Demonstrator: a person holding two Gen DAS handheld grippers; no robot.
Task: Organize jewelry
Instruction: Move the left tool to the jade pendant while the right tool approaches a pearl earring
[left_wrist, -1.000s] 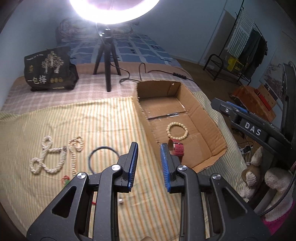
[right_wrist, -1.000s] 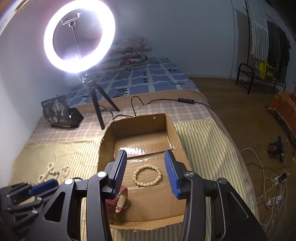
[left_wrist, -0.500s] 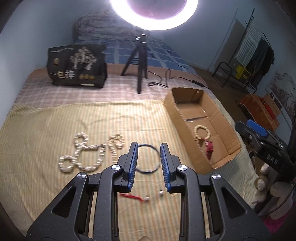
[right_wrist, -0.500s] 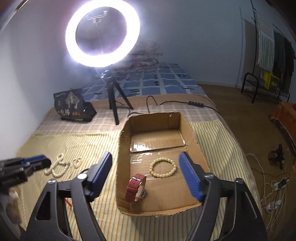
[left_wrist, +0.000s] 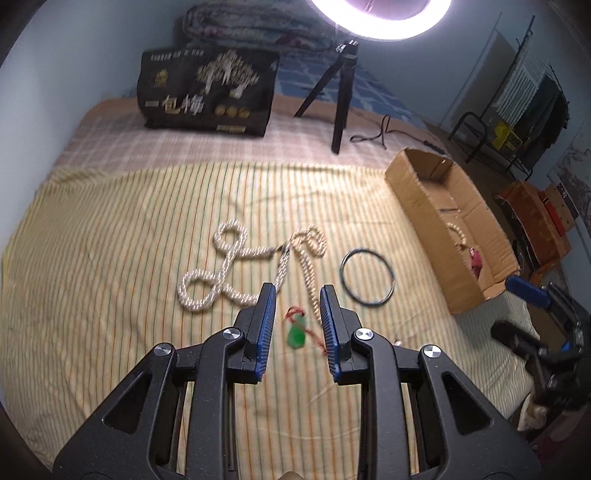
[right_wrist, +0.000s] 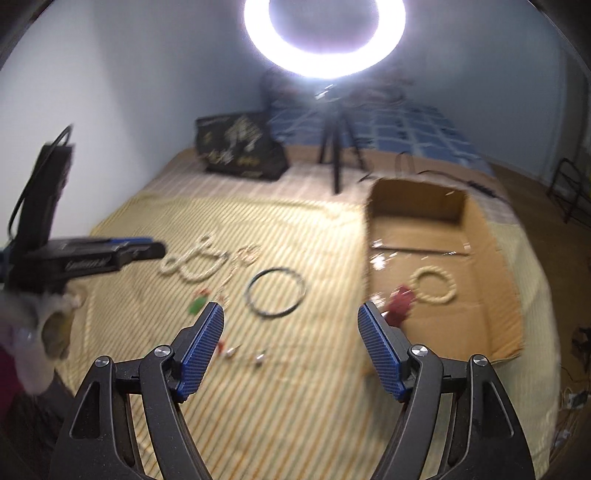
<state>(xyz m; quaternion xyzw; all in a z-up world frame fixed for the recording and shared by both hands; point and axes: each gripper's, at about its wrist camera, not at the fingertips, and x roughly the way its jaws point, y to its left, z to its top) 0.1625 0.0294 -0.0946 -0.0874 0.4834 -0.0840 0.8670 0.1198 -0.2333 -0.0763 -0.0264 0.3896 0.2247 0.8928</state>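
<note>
A long white bead necklace (left_wrist: 236, 269) lies looped on the striped cloth, with a dark ring bangle (left_wrist: 367, 277) to its right and a green pendant on a red cord (left_wrist: 296, 332) in front. My left gripper (left_wrist: 297, 295) is open and empty, just above the pendant. My right gripper (right_wrist: 291, 317) is wide open and empty, hovering over the cloth in front of the bangle (right_wrist: 277, 291). The cardboard box (right_wrist: 476, 295) holds a cream bead bracelet (right_wrist: 432, 286) and a red watch (right_wrist: 400, 302).
A ring light on a black tripod (left_wrist: 341, 96) and a black printed bag (left_wrist: 207, 92) stand behind the cloth. Two small silver pieces (right_wrist: 243, 354) lie near my right gripper. A clothes rack (left_wrist: 517, 96) stands off the bed to the right.
Both grippers swung left from the box toward the jewelry on the cloth. The right gripper's jaws opened wider. The left gripper now frames the green pendant.
</note>
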